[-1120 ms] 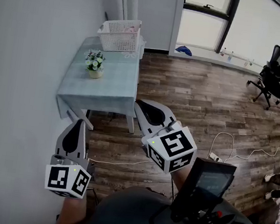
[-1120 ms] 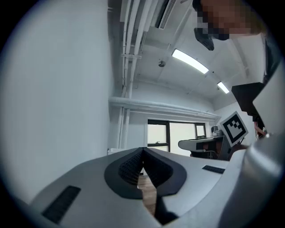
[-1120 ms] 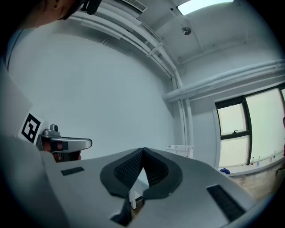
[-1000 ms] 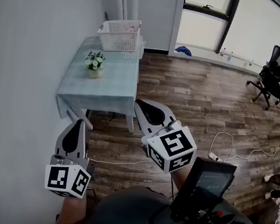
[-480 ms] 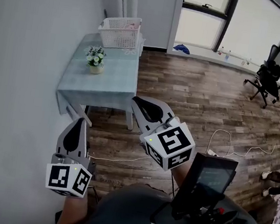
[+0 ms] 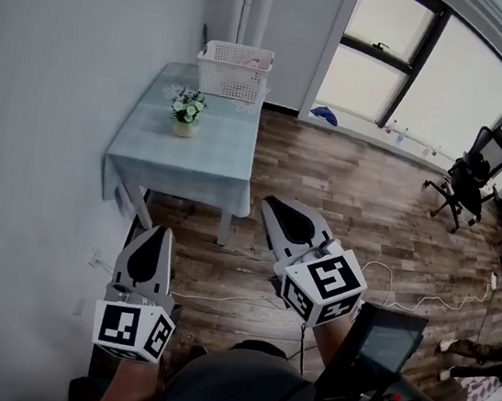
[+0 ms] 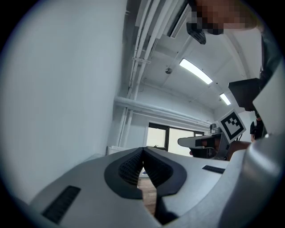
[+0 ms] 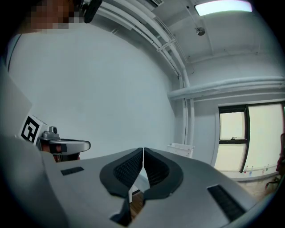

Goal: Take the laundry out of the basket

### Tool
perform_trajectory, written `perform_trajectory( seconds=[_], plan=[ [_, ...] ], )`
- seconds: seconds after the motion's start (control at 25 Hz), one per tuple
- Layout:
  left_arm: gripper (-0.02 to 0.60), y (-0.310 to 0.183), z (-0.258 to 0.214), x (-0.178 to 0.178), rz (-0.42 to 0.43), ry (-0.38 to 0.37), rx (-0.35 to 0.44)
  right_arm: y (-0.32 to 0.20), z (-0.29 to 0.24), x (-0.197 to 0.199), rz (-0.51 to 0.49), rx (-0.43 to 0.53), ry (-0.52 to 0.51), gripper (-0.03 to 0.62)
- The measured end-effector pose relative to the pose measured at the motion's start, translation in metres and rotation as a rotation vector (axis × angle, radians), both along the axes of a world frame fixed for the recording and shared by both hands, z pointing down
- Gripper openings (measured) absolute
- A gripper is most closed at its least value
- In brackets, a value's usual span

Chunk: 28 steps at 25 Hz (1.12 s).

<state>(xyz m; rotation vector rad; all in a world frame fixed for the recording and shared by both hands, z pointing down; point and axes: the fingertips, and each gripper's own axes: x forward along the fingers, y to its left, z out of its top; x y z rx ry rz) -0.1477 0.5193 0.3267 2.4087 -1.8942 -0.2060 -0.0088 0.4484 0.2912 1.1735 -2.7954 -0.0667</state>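
A white laundry basket [image 6: 235, 70] stands at the far end of a table with a pale blue cloth [image 6: 188, 154], against the wall; something pale pink shows inside it. The basket [image 8: 181, 148] appears small and distant in the right gripper view. My left gripper [image 6: 152, 244] is shut and empty, held low at the near left, well short of the table. My right gripper [image 6: 283, 214] is also shut with nothing between its jaws, just off the table's near right corner. Both point level toward the table.
A small pot of flowers [image 6: 186, 112] sits mid-table in front of the basket. A wall runs along the left. Wooden floor [image 6: 354, 191] spreads to the right, with a white cable [image 6: 424, 286], an office chair [image 6: 462, 183] and windows at the far side.
Both grippers and the head camera have moved toward the table; the table and basket now sit more central in the head view. Both jaws stay shut.
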Motion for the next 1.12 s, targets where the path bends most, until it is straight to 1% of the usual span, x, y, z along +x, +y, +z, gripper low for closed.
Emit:
perform_trajectory(
  seconds=[0.12,0.2,0.36,0.52,0.76,0.96,1.12],
  plan=[
    [0.008,0.002,0.007,-0.006,0.000,-0.007,0.007,0.004,0.006,-0.007,-0.004,-0.003,0.019,0.018],
    [0.008,-0.003,0.014,-0.005,0.012,0.007,0.009,-0.001,0.011,-0.008,0.001,-0.012,0.024,0.017],
    [0.008,-0.016,0.019,-0.003,0.014,0.024,-0.012,-0.021,0.012,-0.004,0.003,-0.005,0.010,0.018],
    [0.008,-0.041,0.021,0.009,0.010,0.019,0.004,-0.053,0.015,0.012,-0.006,-0.007,-0.027,0.018],
    [0.008,-0.110,0.011,0.030,-0.013,-0.041,-0.017,-0.122,0.019,0.038,-0.023,-0.030,-0.092,0.018],
    [0.008,-0.179,0.007,0.064,0.000,-0.077,-0.034,-0.185,0.021,0.085,-0.008,-0.049,-0.135,0.018],
    [0.008,-0.229,0.010,0.089,-0.010,-0.080,-0.059,-0.228,0.027,0.121,-0.005,-0.066,-0.160,0.018]
  ],
)
